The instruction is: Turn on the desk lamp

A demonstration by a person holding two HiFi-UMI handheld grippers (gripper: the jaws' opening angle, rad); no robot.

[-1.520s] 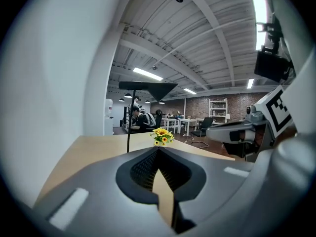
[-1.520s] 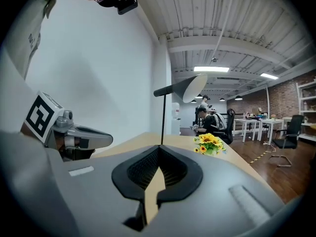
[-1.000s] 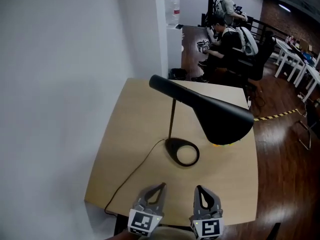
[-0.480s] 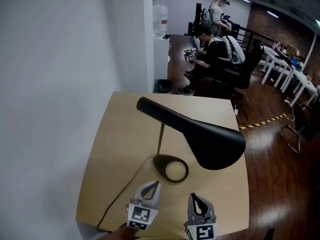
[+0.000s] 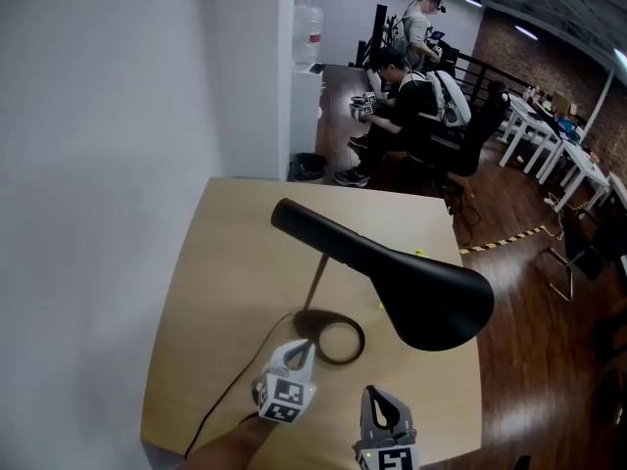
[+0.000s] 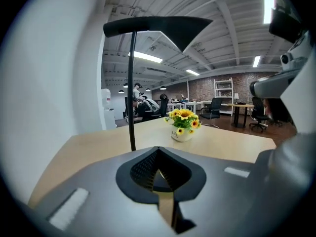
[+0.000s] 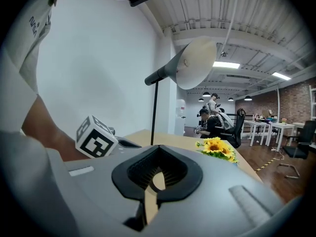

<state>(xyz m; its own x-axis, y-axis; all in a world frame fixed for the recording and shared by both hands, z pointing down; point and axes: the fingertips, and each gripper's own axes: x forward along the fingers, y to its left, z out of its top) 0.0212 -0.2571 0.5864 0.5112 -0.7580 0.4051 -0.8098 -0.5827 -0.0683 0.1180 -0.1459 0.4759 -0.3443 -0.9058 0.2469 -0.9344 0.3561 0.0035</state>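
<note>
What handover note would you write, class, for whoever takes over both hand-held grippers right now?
Left hand-held gripper: jaws together, empty, tip close to the desk lamp at its base ring.
Right hand-held gripper: jaws together, empty, nearer the front edge of the wooden table.
Lamp stands on the table, cord trailing toward the near-left edge.
Done: nothing; no glow shows at the shade.
To do: find the switch, not visible, and press it.

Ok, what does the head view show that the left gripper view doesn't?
Only the head view shows the cord and the lamp's ring base whole. Only the left gripper view shows the sunflower pot, which the shade all but covers from above. Both show the lamp stem, the shade and the wooden table.
</note>
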